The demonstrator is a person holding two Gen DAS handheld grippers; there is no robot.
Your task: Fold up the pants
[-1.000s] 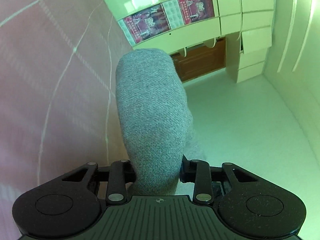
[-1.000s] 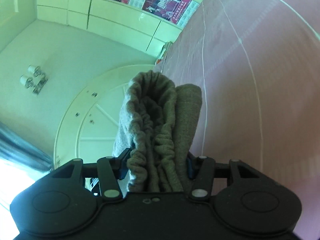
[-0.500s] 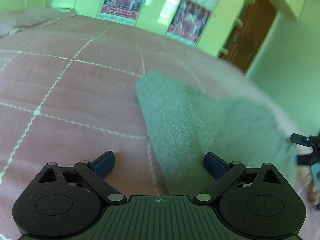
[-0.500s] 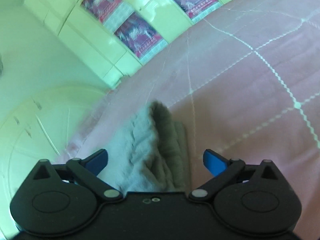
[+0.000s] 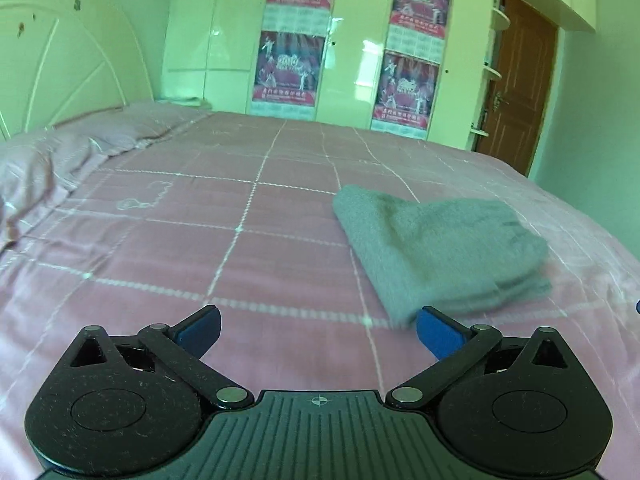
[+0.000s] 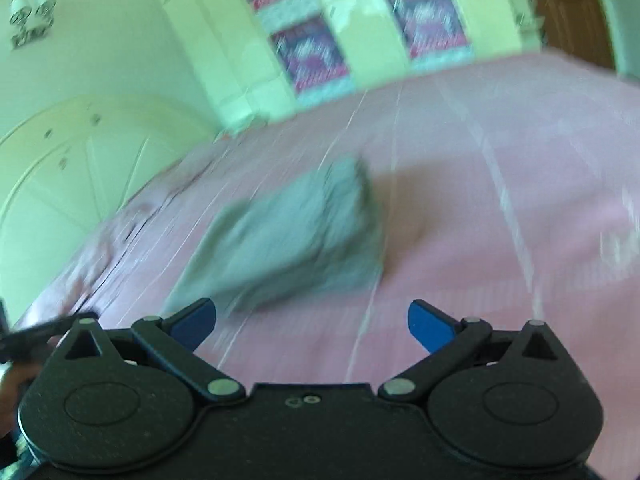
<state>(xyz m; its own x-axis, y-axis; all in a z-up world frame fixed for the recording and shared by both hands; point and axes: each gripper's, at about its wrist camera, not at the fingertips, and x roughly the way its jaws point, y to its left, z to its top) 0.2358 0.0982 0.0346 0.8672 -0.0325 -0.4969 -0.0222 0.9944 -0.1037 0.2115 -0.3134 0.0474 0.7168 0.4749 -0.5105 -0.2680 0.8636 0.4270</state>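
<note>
The grey pants (image 5: 432, 248) lie folded in a compact stack on the pink bed (image 5: 200, 220), right of centre in the left wrist view. My left gripper (image 5: 316, 320) hovers just in front of the stack; its jaws are opening and hold nothing, and the right blue pad (image 5: 436, 332) is close to the stack's near corner. In the blurred right wrist view the pants (image 6: 296, 236) lie ahead and slightly left. My right gripper (image 6: 310, 310) is open and empty, back from the fabric.
The pink checked bedspread (image 6: 500, 200) stretches wide on all sides of the pants. A pillow (image 5: 92, 136) and a white headboard (image 5: 60, 72) are at the far left. Wardrobe doors with posters (image 5: 360, 40) and a brown door (image 5: 516, 88) stand behind the bed.
Both grippers let go of the pants and opened wide. They swung round and drew back, so the folded pants now rest on the bed ahead of them.
</note>
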